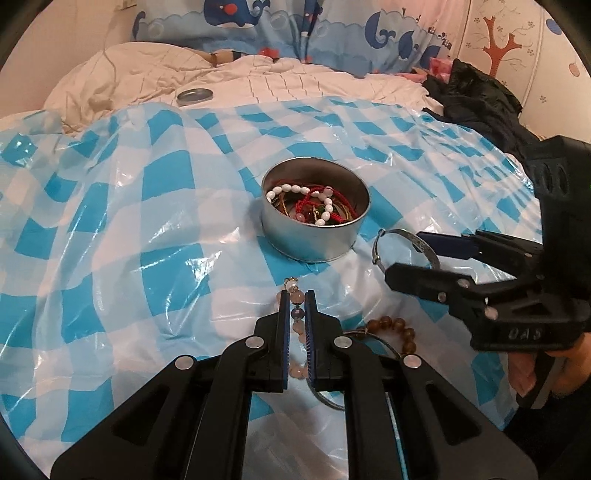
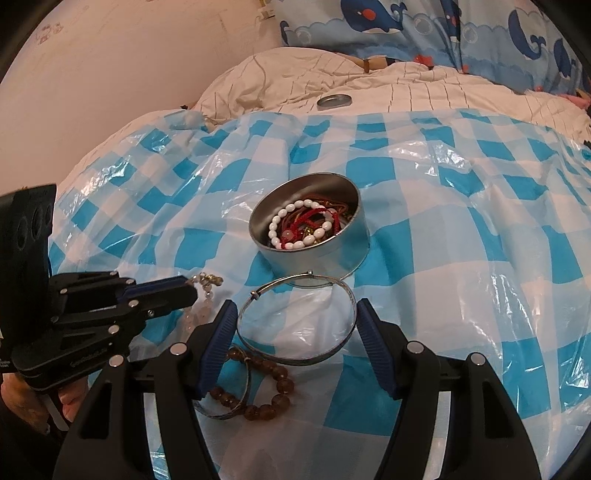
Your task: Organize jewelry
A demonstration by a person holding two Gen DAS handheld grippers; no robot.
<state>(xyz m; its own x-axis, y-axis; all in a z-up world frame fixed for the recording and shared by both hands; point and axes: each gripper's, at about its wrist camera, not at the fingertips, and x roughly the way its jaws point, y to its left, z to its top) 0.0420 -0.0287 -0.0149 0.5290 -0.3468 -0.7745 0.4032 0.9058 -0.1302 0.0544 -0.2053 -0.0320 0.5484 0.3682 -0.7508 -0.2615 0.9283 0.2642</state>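
Your left gripper (image 1: 297,306) is clamped on the pale bead bracelet (image 1: 297,314) at lower centre; lift fast and the dangling strand could snag the brown beads (image 2: 258,391). Your right gripper (image 2: 295,321), spread wide around the silver bangle (image 2: 295,321) below the tin (image 2: 314,254), might knock it away as it closes

Black plastic claw (image 1: 297,295) bodies, blue ribbed pads (image 2: 373,343), silver rivets.

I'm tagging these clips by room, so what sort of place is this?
Most likely a bedroom: the work is done on a bed, with a rumpled white quilt, a whale-print pillow, and a checked plastic sheet spread over the bedding.
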